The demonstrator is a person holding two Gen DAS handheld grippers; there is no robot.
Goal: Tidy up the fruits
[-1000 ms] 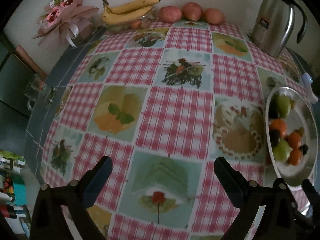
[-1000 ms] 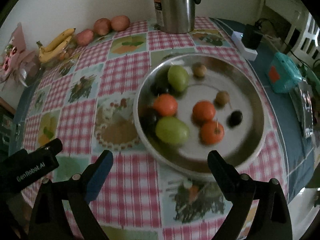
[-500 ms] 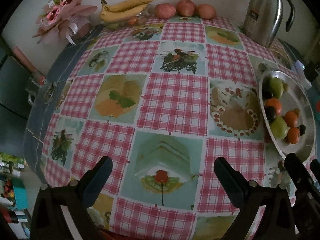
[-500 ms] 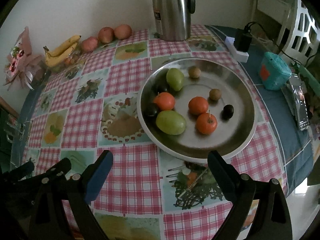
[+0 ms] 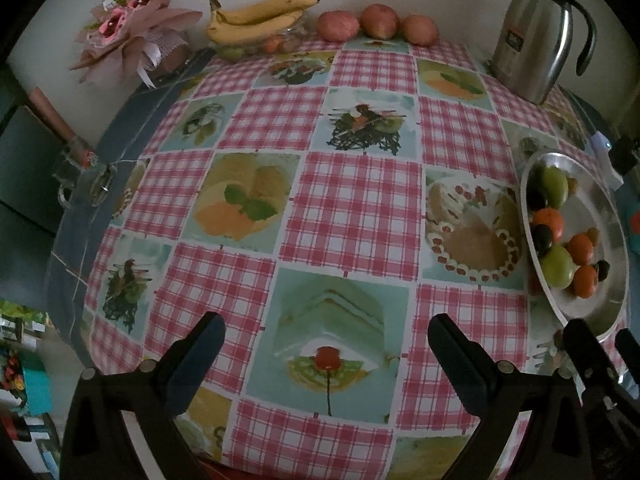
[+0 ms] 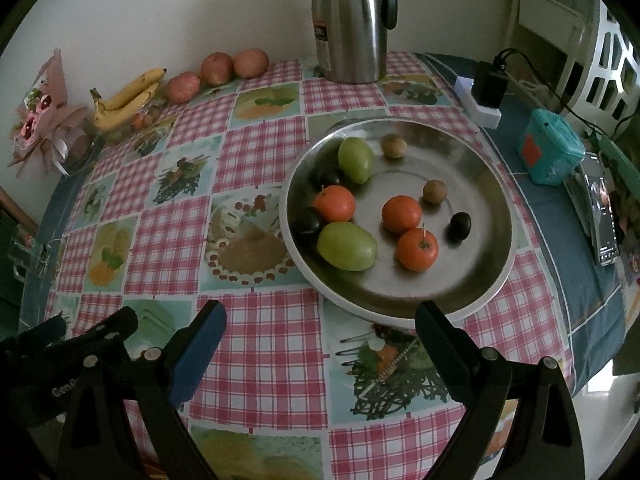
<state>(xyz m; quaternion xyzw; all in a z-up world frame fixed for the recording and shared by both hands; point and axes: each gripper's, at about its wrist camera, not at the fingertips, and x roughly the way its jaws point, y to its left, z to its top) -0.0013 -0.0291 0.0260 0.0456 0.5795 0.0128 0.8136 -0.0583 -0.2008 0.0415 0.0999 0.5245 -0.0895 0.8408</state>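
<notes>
Bare surface (image 5: 352, 208) across centre and left: open passage. Metal tray (image 6: 492, 280) of fruit blocks the right side. Far edge lined by bananas (image 5: 256, 20), apples (image 5: 378, 22), thermos (image 6: 350, 20). Teal box (image 6: 550, 148) and charger (image 6: 486, 88) crowd beyond the tray.

I am seeing dim, bluish, slightly soft views; fisheye curvature is bending the tablecloth (image 5: 352, 208) edges, black vignetting is filling corners, and daylight is entering far right.

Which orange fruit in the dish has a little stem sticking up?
The orange fruit nearest the right gripper; the other two show no stem.
</notes>
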